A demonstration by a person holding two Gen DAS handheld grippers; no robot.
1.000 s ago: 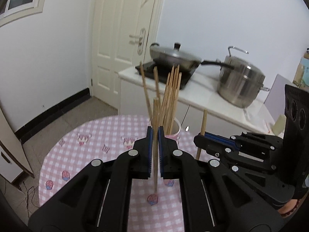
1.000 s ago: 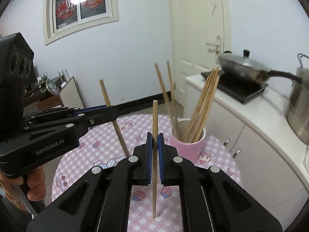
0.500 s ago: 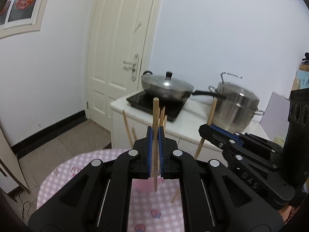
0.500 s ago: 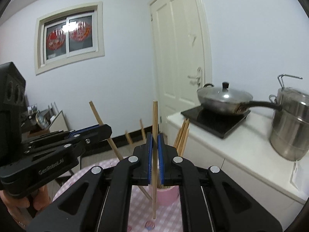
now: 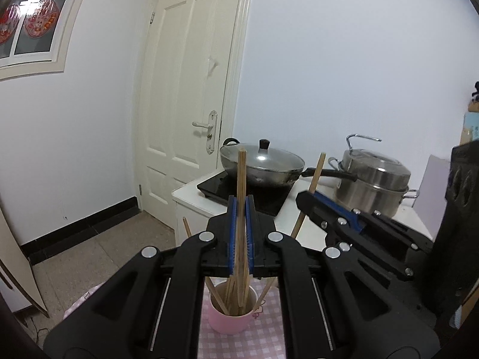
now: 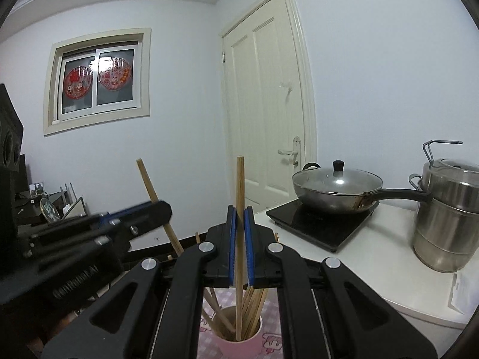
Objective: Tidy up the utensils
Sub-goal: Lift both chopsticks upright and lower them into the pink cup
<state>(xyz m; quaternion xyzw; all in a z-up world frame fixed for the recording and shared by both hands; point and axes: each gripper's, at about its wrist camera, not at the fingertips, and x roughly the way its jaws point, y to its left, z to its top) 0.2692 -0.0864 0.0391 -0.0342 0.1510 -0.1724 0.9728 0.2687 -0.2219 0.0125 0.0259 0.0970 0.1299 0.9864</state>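
My left gripper [image 5: 241,206] is shut on an upright wooden chopstick [image 5: 242,173]. Its lower end shows over the mouth of a pink cup [image 5: 227,326] that holds several chopsticks. My right gripper [image 6: 239,214] is likewise shut on an upright chopstick [image 6: 240,179], whose tip hangs over the same pink cup [image 6: 239,350]. Each gripper also appears in the other's view: the right gripper [image 5: 308,200] clamps a slanted chopstick [image 5: 318,170], and the blurred left gripper [image 6: 161,209] clamps another slanted chopstick [image 6: 146,179]. I cannot tell whether either tip is inside the cup.
The cup stands on a pink checked tablecloth [image 5: 263,341]. Behind it a white counter [image 6: 374,257] carries a black hob [image 6: 323,224] with a lidded wok [image 6: 335,191] and a steel pot [image 6: 449,218]. A white door [image 5: 191,113] is at the back.
Both grippers have risen and tipped upward, each keeping its chopstick. The cup and table have dropped to the bottom of both views; the chopstick tips now show over the cup's mouth.
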